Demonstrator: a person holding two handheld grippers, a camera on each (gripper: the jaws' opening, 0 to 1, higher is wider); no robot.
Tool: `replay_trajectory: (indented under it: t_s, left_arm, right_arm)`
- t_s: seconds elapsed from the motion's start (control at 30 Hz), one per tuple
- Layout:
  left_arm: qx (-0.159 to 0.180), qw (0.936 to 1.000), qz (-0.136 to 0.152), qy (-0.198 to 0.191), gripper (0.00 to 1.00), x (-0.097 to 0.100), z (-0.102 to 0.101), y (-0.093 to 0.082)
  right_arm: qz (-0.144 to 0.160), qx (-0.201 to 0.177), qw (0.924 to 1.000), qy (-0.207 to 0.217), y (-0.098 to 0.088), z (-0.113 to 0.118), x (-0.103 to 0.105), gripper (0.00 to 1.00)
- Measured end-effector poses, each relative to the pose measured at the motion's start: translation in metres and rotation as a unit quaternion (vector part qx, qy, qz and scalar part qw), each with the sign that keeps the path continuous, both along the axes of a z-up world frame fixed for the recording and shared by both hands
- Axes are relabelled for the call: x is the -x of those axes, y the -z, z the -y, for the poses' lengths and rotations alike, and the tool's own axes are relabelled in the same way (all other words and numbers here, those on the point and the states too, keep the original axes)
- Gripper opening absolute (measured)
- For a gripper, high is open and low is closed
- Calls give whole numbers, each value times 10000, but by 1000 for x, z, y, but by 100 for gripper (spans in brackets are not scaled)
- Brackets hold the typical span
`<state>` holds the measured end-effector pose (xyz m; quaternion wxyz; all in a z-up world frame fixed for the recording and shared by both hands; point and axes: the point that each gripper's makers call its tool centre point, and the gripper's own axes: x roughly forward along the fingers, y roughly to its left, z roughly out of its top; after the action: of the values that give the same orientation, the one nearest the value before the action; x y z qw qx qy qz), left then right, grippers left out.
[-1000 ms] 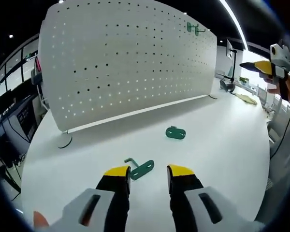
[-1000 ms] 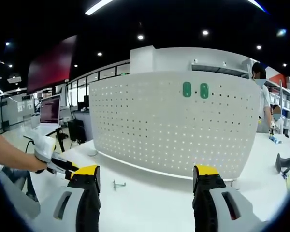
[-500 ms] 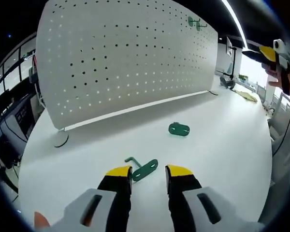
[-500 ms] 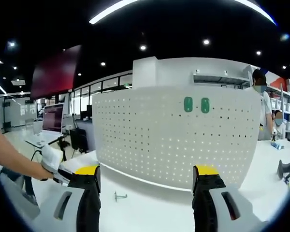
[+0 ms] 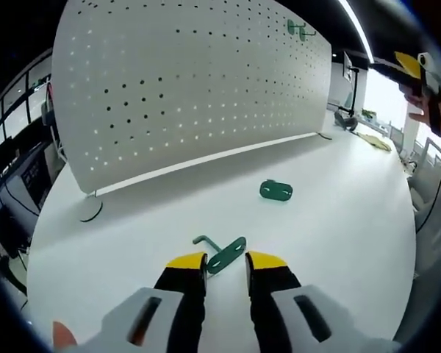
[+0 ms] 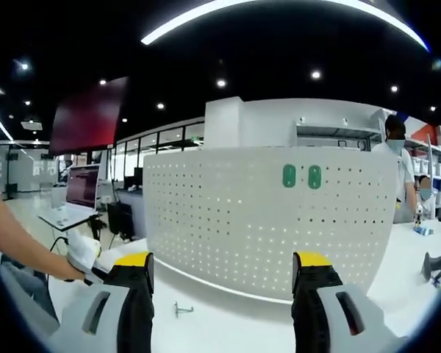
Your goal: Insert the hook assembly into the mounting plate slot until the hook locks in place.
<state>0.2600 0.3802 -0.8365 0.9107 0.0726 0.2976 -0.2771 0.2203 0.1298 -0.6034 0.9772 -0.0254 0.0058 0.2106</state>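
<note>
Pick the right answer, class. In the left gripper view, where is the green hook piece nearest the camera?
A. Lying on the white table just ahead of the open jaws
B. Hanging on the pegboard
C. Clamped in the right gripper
A: the green hook piece lies flat on the table, just beyond the left gripper, whose jaws stand apart.

Open office: desks, monitor

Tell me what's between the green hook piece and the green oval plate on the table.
Bare white table, in the left gripper view: hook piece and oval plate lie apart.
</note>
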Motion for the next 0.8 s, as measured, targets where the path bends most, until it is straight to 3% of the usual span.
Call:
replay_trajectory:
  t_s: [0.8]
  left_arm:
    - [-324, 9994, 19, 95, 9, -2, -6, 9]
  right_arm:
    - [14, 55, 10000, 4, -1, -1, 1, 77]
